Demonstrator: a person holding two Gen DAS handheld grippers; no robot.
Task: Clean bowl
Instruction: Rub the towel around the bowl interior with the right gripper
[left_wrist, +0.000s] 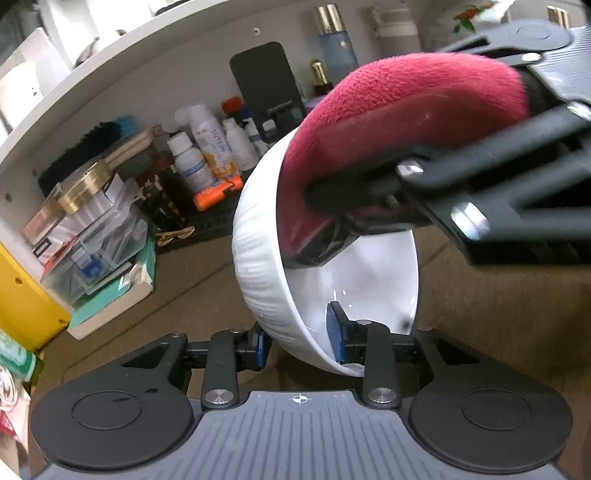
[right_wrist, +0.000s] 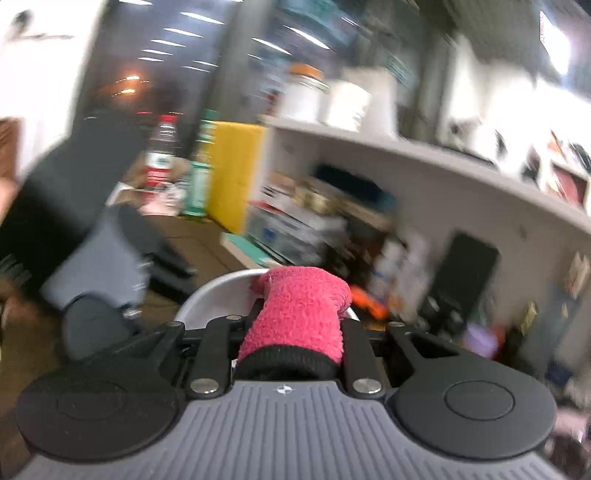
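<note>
A white ribbed bowl (left_wrist: 258, 258) is held tilted on its side, its opening facing right. My left gripper (left_wrist: 301, 341) is shut on the bowl's lower rim, one blue pad inside and one outside. My right gripper (left_wrist: 332, 221) comes in from the upper right, shut on a red fleecy cloth (left_wrist: 399, 99), and presses it into the bowl's upper inside. In the right wrist view the cloth (right_wrist: 299, 314) fills the gap between the fingers and the bowl's rim (right_wrist: 210, 291) shows just beyond it. That view is blurred.
A white shelf unit (left_wrist: 122, 85) behind holds bottles (left_wrist: 203, 147), clear plastic boxes (left_wrist: 92, 236), a black phone-like slab (left_wrist: 264, 81) and an orange object (left_wrist: 214, 194). A yellow panel (left_wrist: 22, 302) stands at left. A brown surface (left_wrist: 498, 314) lies below.
</note>
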